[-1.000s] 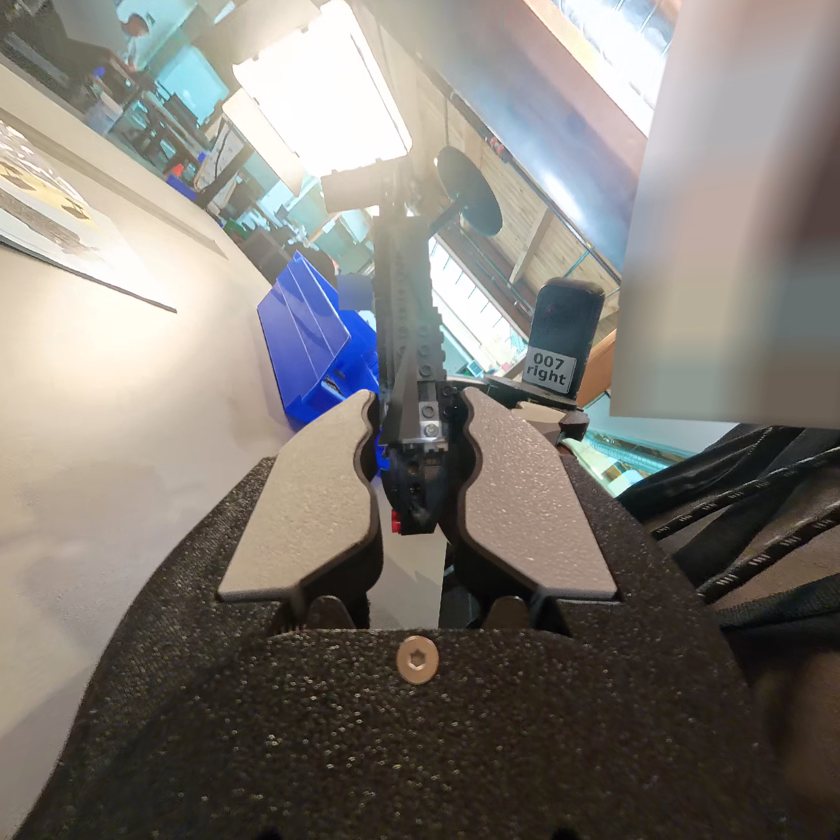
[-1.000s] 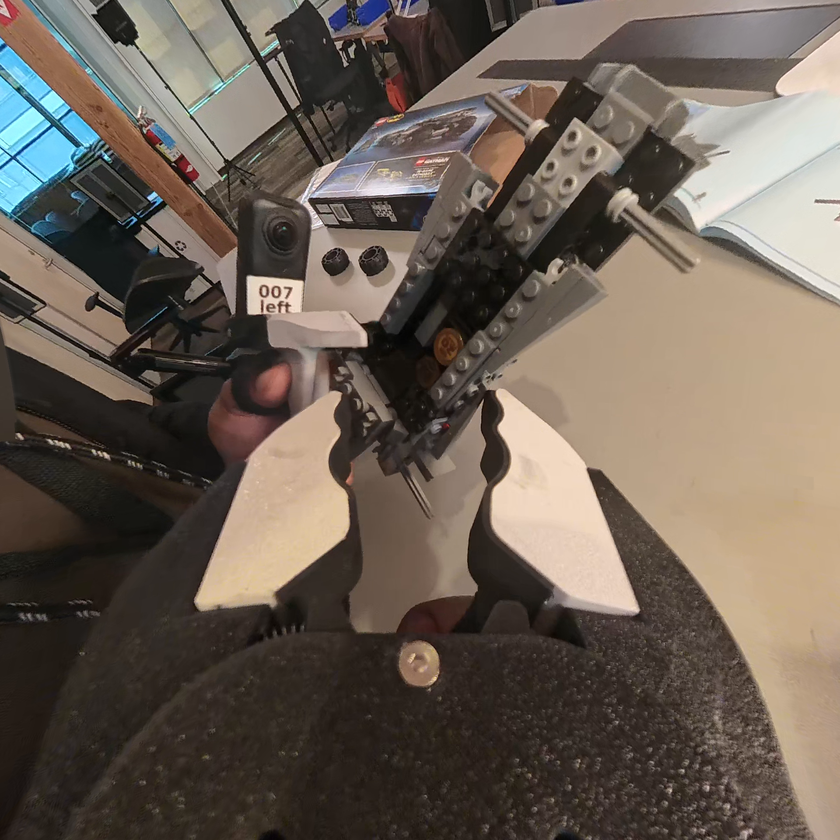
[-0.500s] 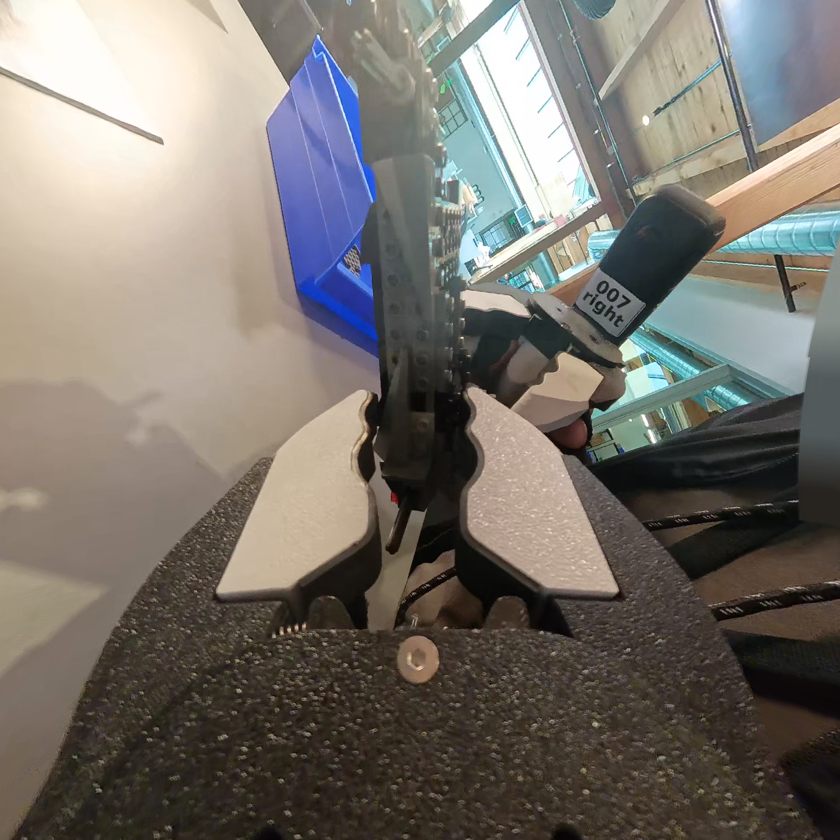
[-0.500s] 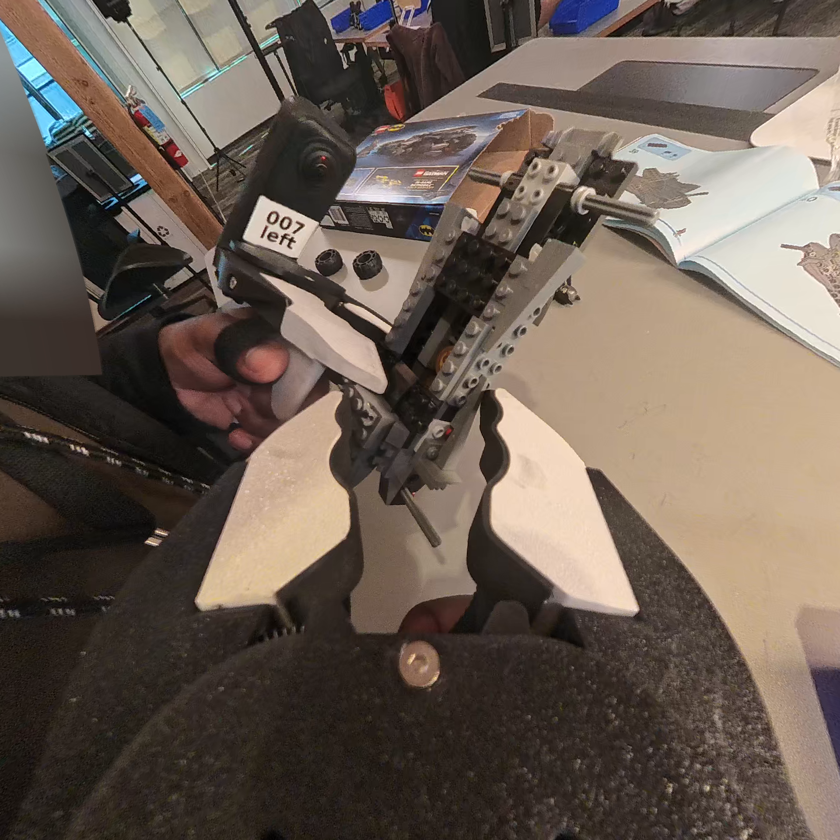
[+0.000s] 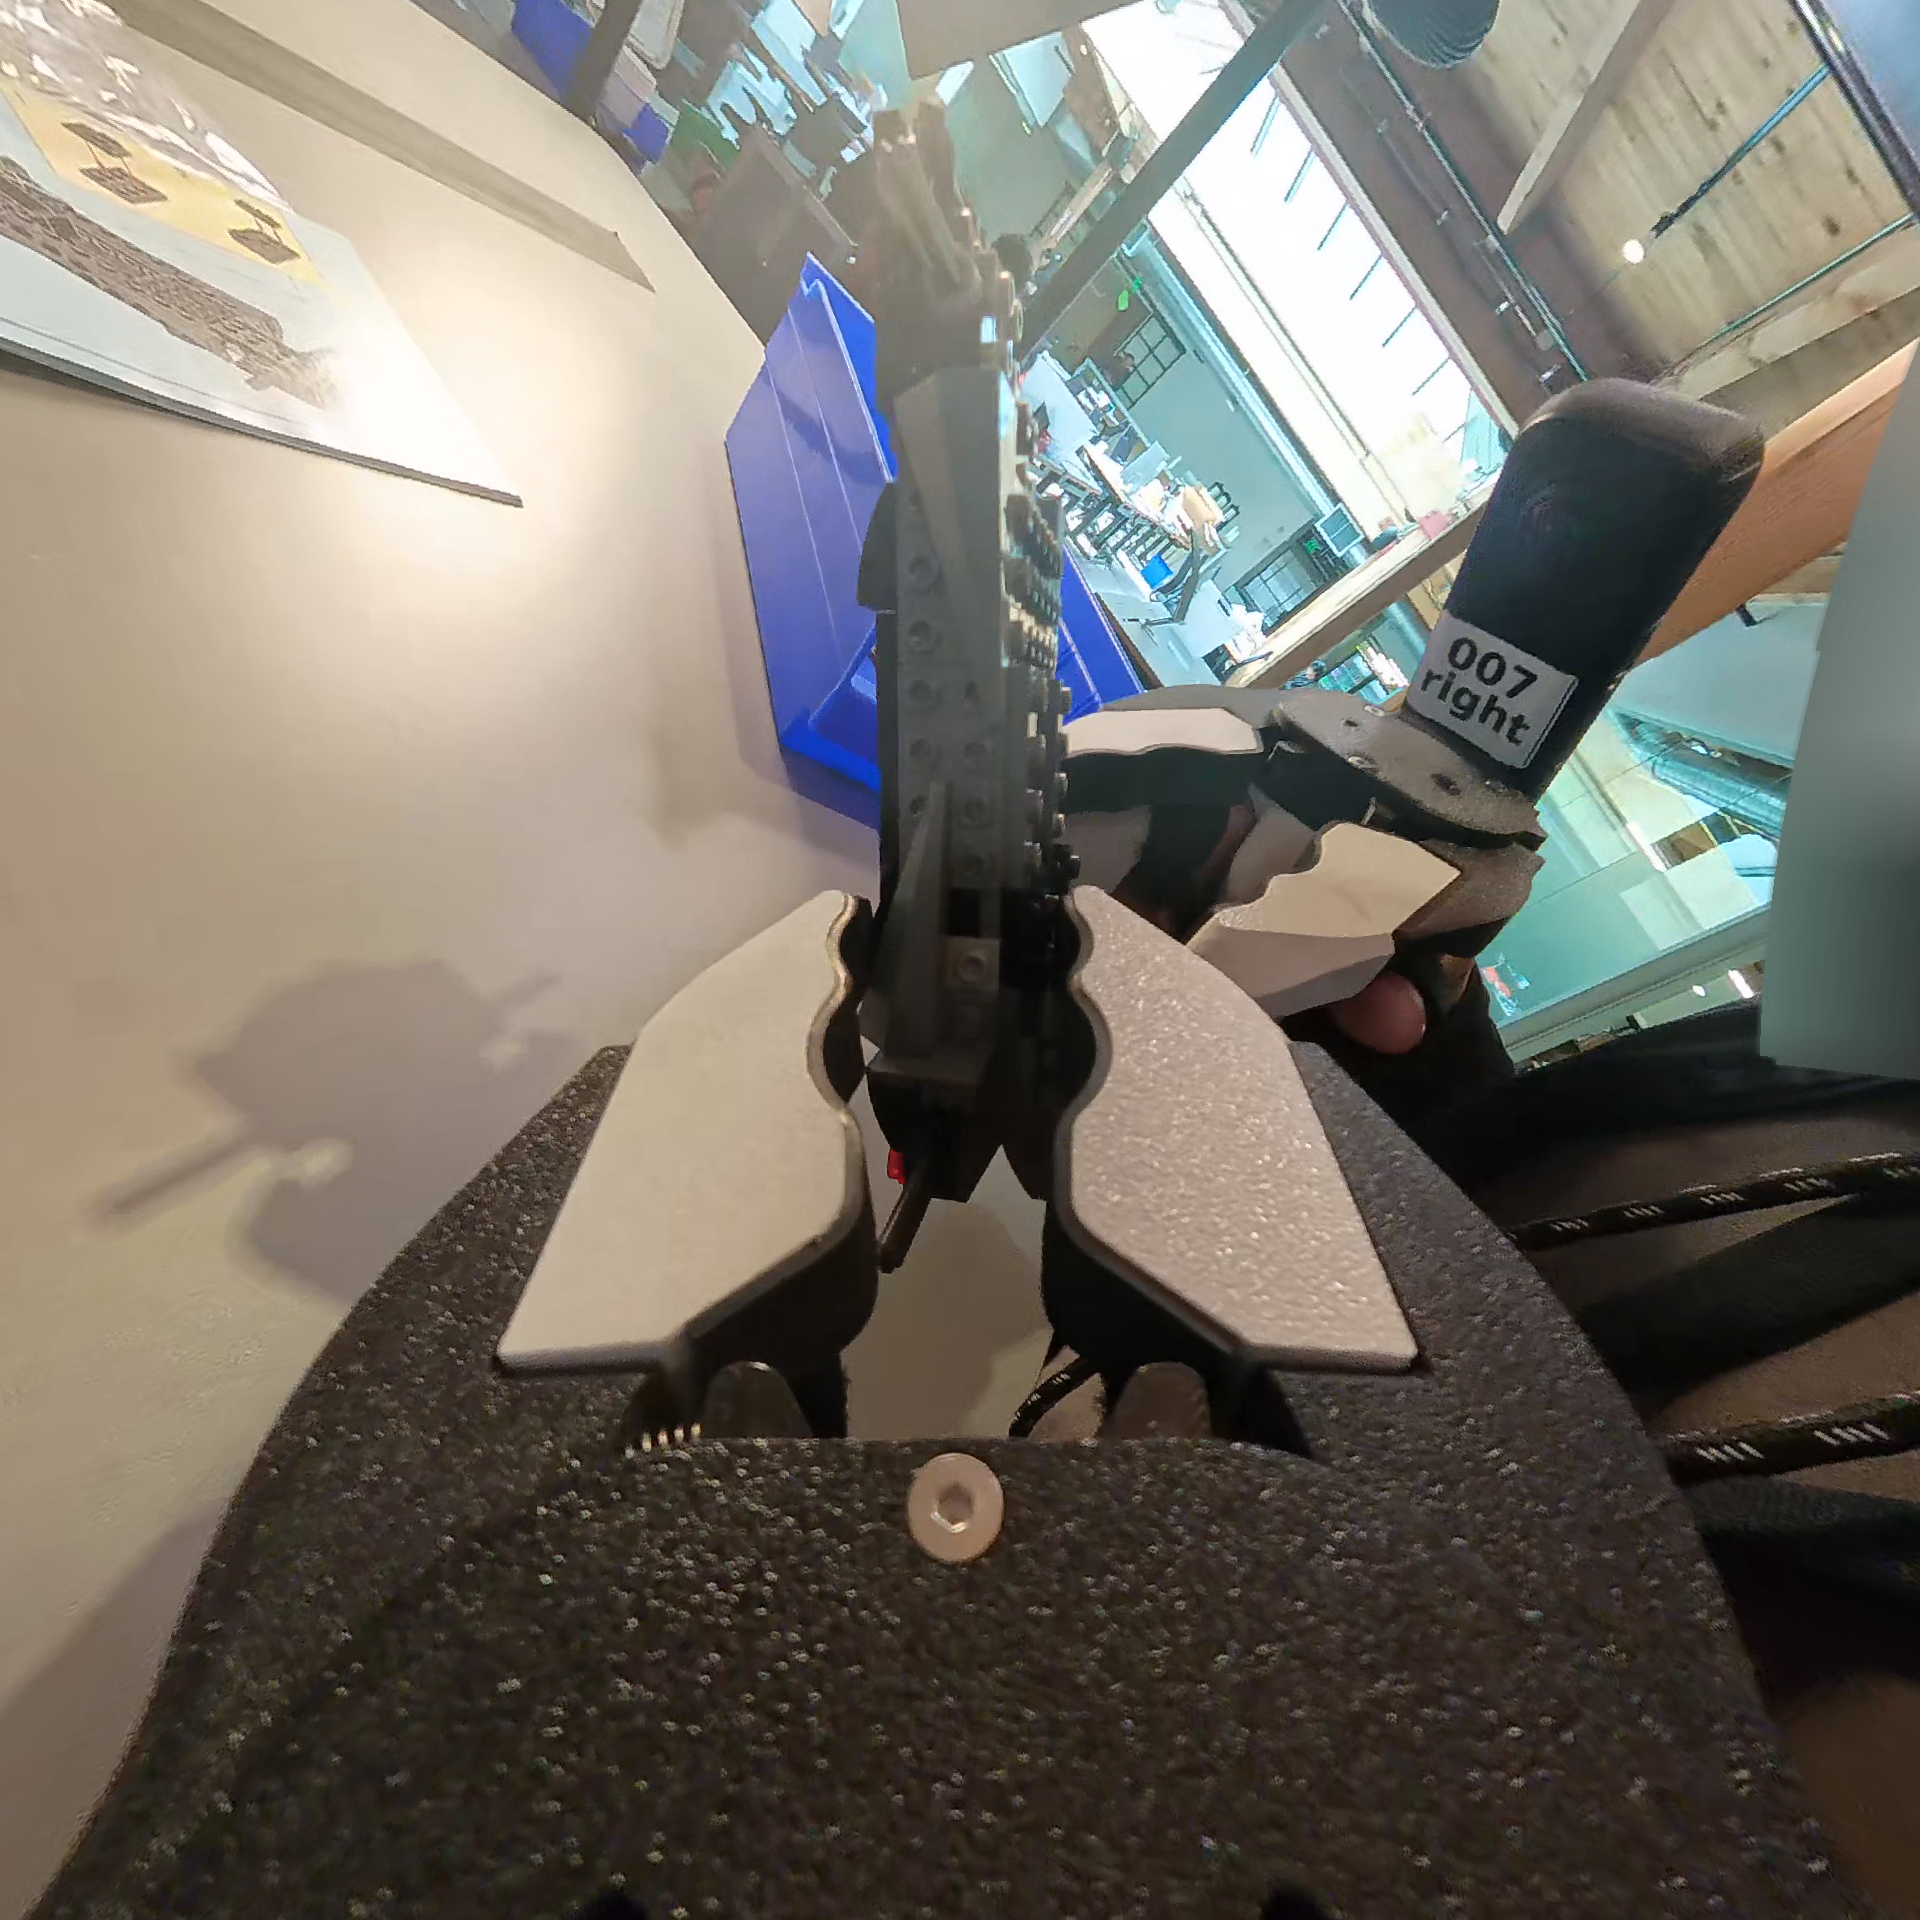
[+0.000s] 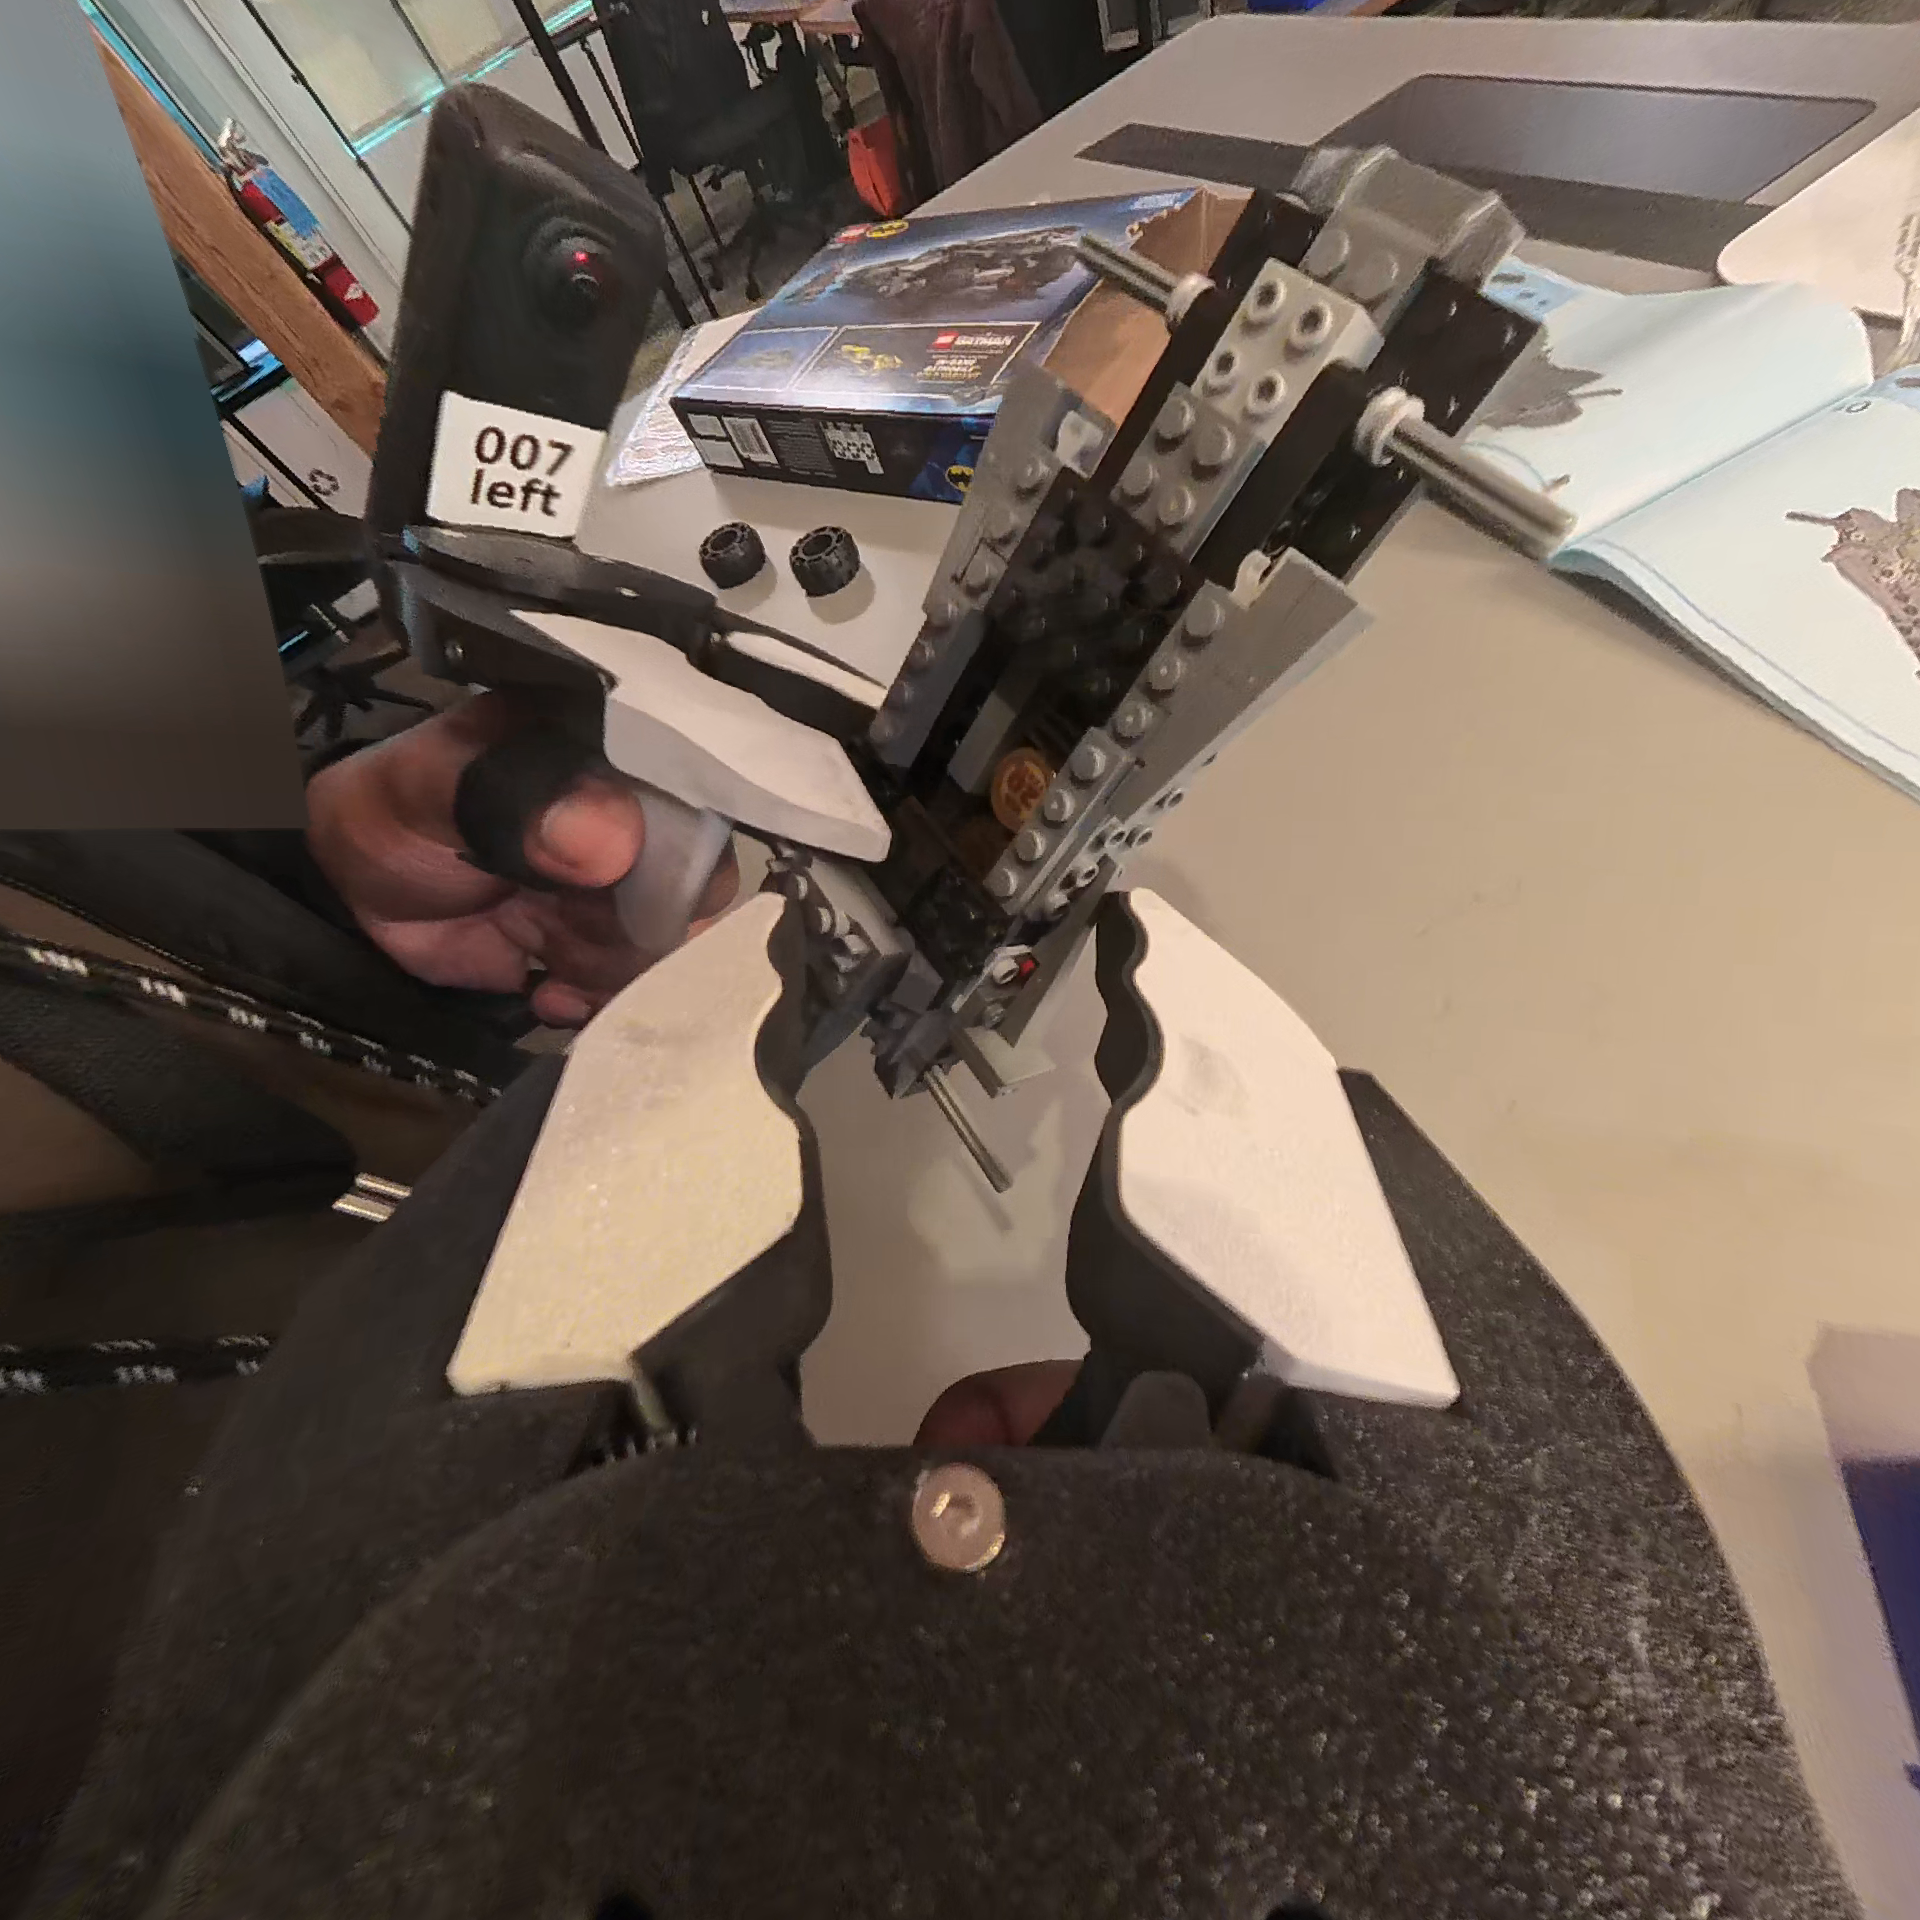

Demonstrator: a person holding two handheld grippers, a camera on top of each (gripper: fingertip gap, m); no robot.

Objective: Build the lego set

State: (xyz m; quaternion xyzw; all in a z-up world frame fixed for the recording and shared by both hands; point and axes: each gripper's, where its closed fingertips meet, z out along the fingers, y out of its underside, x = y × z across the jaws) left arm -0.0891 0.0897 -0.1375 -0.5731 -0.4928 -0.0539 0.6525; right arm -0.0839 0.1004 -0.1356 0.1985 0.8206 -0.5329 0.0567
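Note:
A grey and black brick model with axle pins is held in the air above the table. My left gripper is shut on its lower end, and both pads press its flat faces. The model shows edge-on here. My right gripper is shut on the same lower end of the model, with its fingertips against the grey side plates. The right gripper also shows in the left wrist view, reaching in from the right. One of the left gripper's fingers shows in the right wrist view, pressed on the model from the left.
The grey table holds a printed toy box, two small black tyres, and an open instruction booklet. A blue bin stands behind the model. A person's hand grips the left handle.
Both grippers and the model have swung together, so the background has shifted in both views. The model keeps its place in both grasps.

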